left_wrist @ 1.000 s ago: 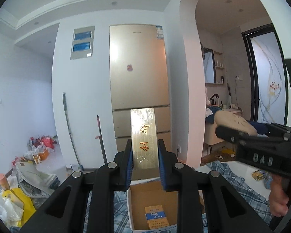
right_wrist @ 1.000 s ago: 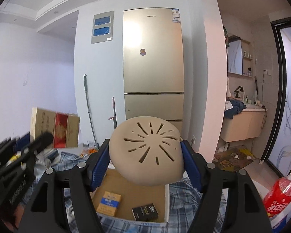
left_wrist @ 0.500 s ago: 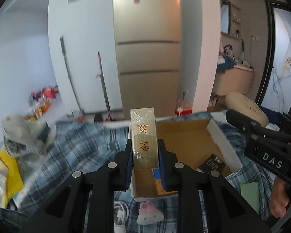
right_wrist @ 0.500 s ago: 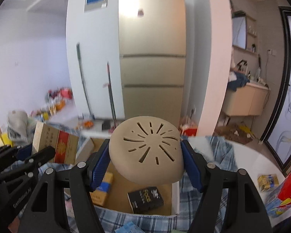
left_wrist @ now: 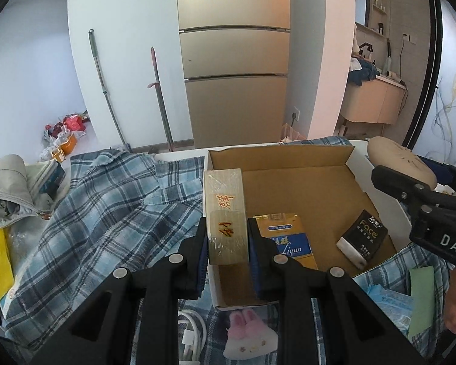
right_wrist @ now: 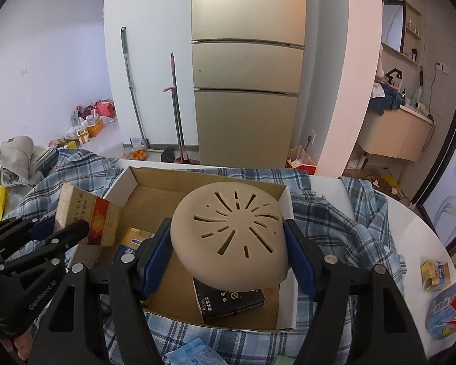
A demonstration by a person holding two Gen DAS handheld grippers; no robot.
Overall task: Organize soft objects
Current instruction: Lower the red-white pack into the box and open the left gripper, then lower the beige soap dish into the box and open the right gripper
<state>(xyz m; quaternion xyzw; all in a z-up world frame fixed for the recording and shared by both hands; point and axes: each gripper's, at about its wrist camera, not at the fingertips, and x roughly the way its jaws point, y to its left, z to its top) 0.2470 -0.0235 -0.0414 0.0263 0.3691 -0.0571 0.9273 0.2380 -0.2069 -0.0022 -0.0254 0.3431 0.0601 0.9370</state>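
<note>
Two tongs, both full, hang over our cardboard box (left_wrist: pixel 276 158).
Our left gripper (left_wrist: pixel 227 243) squeezes the gold pack (left_wrist: pixel 225 210), long end pointing away; our right gripper (right_wrist: pixel 228 243) squeezes the tan pad (right_wrist: pixel 231 231), box floor right below.

Two packs (left_wrist: pixel 291 243) inside box (left_wrist: pixel 288 158)

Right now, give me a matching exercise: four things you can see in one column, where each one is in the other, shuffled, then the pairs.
Things:
1. gold carton
2. beige perforated pad
3. black Face pack
4. pink bunny toy

Places:
A. lying in the cardboard box
B. in the right gripper
C. on the plaid shirt, in front of the box
D. in the left gripper

Pairs: 1-D, 2-B, 3-A, 4-C
</note>
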